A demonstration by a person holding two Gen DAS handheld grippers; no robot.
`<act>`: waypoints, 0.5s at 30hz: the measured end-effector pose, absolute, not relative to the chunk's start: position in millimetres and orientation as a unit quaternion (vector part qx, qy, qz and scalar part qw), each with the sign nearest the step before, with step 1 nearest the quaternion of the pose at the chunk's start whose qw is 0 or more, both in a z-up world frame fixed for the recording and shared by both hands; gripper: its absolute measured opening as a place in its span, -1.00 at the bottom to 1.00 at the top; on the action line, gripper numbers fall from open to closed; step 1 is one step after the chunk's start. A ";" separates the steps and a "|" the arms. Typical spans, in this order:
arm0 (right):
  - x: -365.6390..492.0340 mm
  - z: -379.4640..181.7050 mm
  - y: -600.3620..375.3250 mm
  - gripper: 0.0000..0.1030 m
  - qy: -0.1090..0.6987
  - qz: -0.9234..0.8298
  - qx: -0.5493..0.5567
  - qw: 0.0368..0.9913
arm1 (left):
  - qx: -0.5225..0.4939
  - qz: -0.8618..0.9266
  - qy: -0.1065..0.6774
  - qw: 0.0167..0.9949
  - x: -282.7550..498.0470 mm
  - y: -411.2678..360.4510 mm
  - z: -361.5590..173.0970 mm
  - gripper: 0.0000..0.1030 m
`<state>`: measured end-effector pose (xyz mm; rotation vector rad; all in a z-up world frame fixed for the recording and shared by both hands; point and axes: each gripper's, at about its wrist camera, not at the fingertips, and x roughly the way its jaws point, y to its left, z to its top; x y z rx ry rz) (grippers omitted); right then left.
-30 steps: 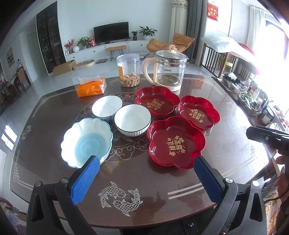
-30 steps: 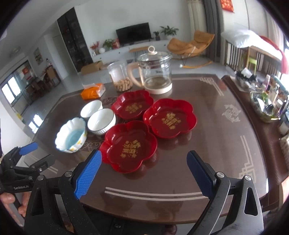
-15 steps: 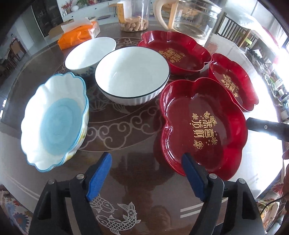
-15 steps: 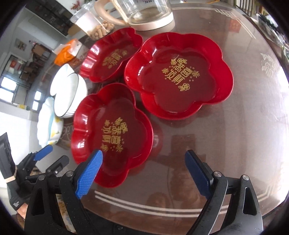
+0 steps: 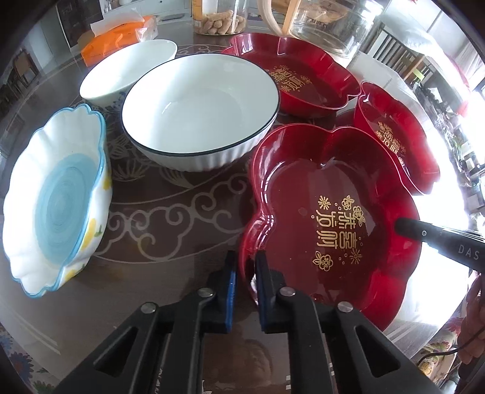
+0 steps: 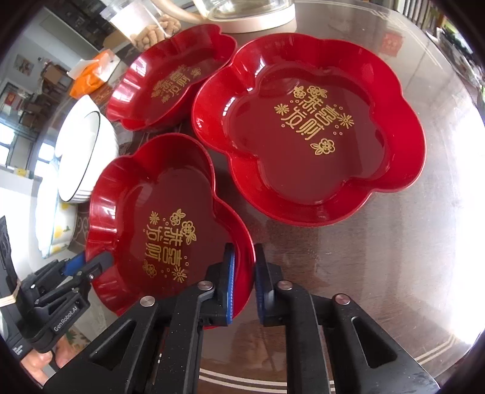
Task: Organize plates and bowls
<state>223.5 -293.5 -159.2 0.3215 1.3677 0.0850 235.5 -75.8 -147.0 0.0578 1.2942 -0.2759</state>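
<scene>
Three red flower-shaped plates with gold lettering sit on the dark table. The nearest red plate point(image 5: 330, 212) point(image 6: 157, 218) is gripped on opposite rims: my left gripper point(image 5: 246, 272) is shut on its near-left rim, and my right gripper point(image 6: 245, 272) is shut on its right rim. The second red plate point(image 6: 309, 127) point(image 5: 397, 136) and third red plate point(image 6: 172, 75) point(image 5: 300, 75) lie beyond. A white ribbed bowl with a dark rim point(image 5: 200, 112), a smaller white bowl point(image 5: 127, 72) and a blue-centred scalloped bowl point(image 5: 57, 197) stand to the left.
A glass kettle point(image 5: 327, 24), a jar of snacks point(image 5: 218, 21) and an orange tissue pack point(image 5: 118, 39) stand at the far side of the table point(image 5: 169, 212). The plates nearly touch each other. The table's right side point(image 6: 424, 227) is bare wood.
Both grippers moved down and forward to the nearest red plate and shut on its opposite rims; they were open and above the table before.
</scene>
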 end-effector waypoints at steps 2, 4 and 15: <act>214.5 -156.4 -293.1 -0.82 0.630 0.049 0.150 0.761 | 0.038 -0.127 0.588 0.798 224.8 -77.4 -138.6 -0.82; 200.9 -146.4 -293.9 -0.82 0.621 0.055 0.145 0.768 | 0.027 -0.138 0.580 0.802 211.6 -75.9 -126.4 -0.82; 96.3 -54.5 -343.2 -0.82 0.547 0.067 0.178 0.815 | 0.031 -0.219 0.504 0.835 121.4 -111.7 -39.3 -0.80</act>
